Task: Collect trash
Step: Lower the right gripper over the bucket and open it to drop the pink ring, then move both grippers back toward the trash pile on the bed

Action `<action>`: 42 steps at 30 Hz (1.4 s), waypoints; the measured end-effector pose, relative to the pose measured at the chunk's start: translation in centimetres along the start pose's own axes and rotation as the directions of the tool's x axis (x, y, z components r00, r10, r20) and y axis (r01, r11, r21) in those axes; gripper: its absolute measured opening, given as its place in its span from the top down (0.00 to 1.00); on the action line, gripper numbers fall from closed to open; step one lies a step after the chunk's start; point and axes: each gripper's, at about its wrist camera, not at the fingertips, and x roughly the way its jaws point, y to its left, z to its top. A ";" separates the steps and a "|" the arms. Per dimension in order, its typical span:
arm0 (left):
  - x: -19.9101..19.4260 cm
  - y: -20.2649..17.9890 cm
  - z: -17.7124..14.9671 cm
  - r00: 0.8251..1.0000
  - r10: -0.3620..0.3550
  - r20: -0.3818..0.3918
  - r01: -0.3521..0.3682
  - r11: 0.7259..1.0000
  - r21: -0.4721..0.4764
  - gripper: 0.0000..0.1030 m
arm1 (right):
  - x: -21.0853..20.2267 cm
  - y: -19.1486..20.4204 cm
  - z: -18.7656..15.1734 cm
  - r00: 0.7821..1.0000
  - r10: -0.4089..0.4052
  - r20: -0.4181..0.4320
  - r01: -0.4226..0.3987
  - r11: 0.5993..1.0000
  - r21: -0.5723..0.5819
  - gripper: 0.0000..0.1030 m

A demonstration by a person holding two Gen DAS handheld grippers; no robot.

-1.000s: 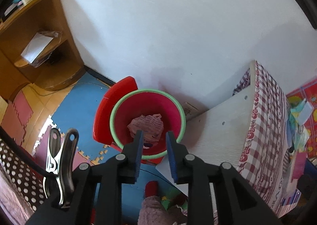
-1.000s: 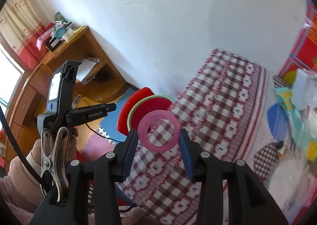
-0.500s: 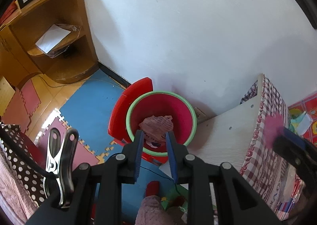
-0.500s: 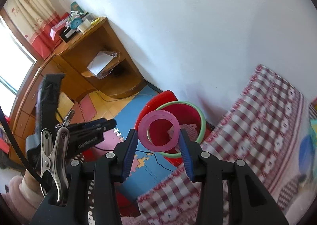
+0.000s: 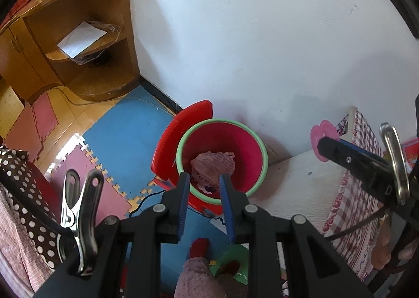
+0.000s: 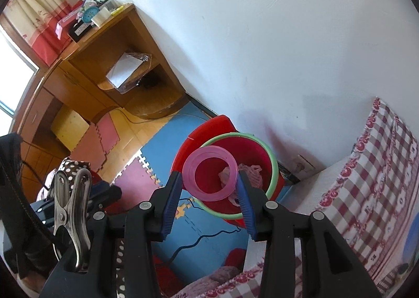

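Observation:
A red bucket with a green rim (image 5: 222,121) (image 6: 272,167) stands on the floor by the white wall, with crumpled pink trash (image 5: 212,164) (image 6: 251,169) inside. My right gripper (image 6: 208,180) is shut on a pink plastic ring (image 6: 209,151), held upright above the bucket's near-left rim. In the left wrist view that ring (image 5: 318,138) shows at the right, level with the bucket's right side. My left gripper (image 5: 203,188) hangs above the bucket's near rim, jaws a narrow gap apart with nothing between them.
A red chair back (image 5: 183,125) leans behind the bucket. To the right is a white table under a checked cloth (image 6: 379,167). A wooden corner shelf (image 5: 86,43) stands at the left. Foam mats (image 5: 125,125) and a loose cable (image 6: 199,243) cover the floor.
My right gripper carried the pink ring left off the checked cloth and lower, to above the bucket, and came into the left wrist view. The left gripper drifted left, away from the table.

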 end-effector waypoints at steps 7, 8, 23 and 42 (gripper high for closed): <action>0.2 0.0 0.2 1.000 0.001 -0.001 -0.001 1.000 -0.001 0.76 | 0.0 0.9 0.6 0.999 -0.010 0.038 0.011 1.000 -0.019 0.41; 0.1 -0.1 0.2 1.000 0.000 -0.001 0.000 1.000 0.001 0.76 | -0.1 1.0 0.7 0.999 -0.010 0.046 0.011 1.000 -0.021 0.41; -0.8 -1.3 0.2 1.000 -0.020 0.016 0.019 0.998 0.051 0.76 | -3.0 0.3 -2.1 0.998 0.027 0.061 -0.032 0.996 0.078 0.40; -5.3 -3.6 -3.2 0.998 -0.039 0.049 0.033 0.994 0.100 0.77 | -9.8 1.0 -10.3 0.987 0.115 0.114 -0.132 0.980 0.148 0.40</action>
